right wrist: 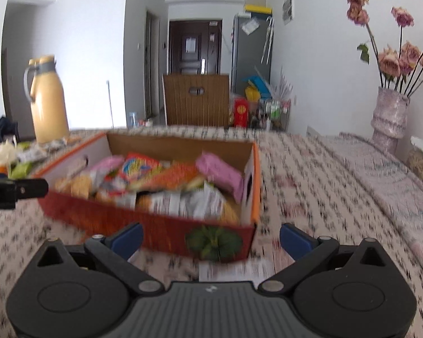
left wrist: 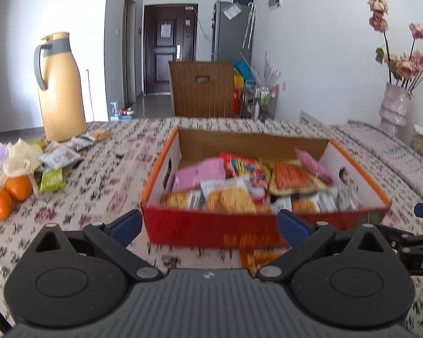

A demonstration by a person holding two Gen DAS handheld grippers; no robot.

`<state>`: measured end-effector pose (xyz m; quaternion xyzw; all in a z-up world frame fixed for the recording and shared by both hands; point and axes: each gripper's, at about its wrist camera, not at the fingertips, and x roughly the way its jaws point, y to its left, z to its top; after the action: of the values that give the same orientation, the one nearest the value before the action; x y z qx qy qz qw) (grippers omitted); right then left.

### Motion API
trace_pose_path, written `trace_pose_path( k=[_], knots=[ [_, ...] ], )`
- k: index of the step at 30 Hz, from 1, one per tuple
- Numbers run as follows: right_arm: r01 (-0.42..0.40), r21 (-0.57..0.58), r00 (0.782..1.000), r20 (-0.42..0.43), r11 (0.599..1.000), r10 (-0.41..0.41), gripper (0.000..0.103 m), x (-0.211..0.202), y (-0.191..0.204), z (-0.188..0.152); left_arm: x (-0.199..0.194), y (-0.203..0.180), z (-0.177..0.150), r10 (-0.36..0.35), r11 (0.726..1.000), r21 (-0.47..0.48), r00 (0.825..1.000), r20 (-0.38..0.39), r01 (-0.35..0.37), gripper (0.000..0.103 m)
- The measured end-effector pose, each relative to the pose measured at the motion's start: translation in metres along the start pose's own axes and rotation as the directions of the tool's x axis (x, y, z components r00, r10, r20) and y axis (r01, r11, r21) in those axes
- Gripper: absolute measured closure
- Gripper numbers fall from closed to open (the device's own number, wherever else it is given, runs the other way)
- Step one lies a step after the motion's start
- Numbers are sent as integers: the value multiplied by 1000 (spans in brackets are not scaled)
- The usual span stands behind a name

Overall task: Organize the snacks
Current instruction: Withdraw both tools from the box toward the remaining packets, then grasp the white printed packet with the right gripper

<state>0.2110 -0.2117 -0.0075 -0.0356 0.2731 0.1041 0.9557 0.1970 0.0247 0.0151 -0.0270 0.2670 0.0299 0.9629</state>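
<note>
Patterned cloth covers the tabletop (left wrist: 104, 197). From the left wrist, the box (left wrist: 211, 228) sits mid-tabletop, already packed with snacks (left wrist: 231, 197), probably as the collecting spot; loose packets (left wrist: 59, 157) wait near the left edge by the oranges (left wrist: 11, 194). The left tongs (left wrist: 208, 225) gape wide, empty.

From the right wrist, the right tongs (right wrist: 211, 239) likewise stand wide open, holding nothing, just before the box's near corner.

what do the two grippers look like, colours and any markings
Both look alike. The left gripper and the right gripper each have a ribbed grey body, two rounded black housings with circular discs, black linkage arms with silver pivot pins, and blue pads on the fingertips. A small white mark sits on each grey body. White lettering, partly cut off, shows on each gripper's side in the other camera.
</note>
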Motion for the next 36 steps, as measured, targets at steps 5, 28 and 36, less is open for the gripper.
trace_pose_path(
  k=[5,28,36],
  knots=[
    [-1,3,997,-76,1000,1,0,-5,-2,-20,1,1,-20,0,1000,-1,998,-58,0,0],
    [37,4,961,-273,999,-35,0,55,-20,-18,22,13,-52,-34,997,-79,991,-126,24,0],
    [43,69,963,-270,997,-23,0,68,-26,-21,23,15,-52,-44,995,-93,991,-130,32,0]
  ],
)
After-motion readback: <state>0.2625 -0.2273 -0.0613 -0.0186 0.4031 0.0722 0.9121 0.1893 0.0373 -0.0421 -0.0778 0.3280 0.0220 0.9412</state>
